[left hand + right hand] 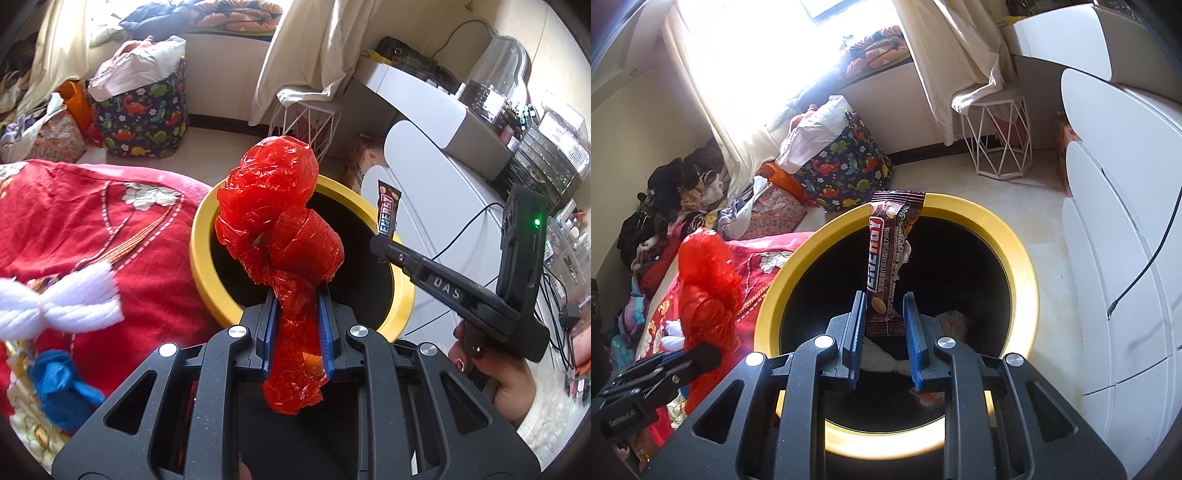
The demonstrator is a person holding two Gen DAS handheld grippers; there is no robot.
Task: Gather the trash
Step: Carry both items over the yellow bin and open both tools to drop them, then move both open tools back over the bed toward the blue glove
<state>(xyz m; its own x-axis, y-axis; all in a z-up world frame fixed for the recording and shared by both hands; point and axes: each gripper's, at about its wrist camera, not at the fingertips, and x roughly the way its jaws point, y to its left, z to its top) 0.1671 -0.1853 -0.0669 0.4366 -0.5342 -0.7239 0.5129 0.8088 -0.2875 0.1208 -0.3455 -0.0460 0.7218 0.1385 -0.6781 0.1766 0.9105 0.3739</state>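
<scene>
My left gripper (297,295) is shut on a crumpled red plastic bag (273,206), which bulges above the yellow rim of a round trash bin (201,251). In the right wrist view the same red plastic bag (707,280) hangs left of the trash bin (1019,254), with the left gripper's fingers (698,358) under it. My right gripper (884,317) is shut on a brown snack bar wrapper (892,251), held upright over the bin's dark opening. From the left wrist view the wrapper (388,210) sticks up from the right gripper (380,243) at the bin's right rim.
A red embroidered blanket (92,236) lies left of the bin. White rounded drawers (1126,221) stand at the right, with a white wire stool (1001,140) and a dinosaur-print bag (849,166) beyond. Some trash lies inside the bin (953,321). A person's hand (495,373) grips the right tool.
</scene>
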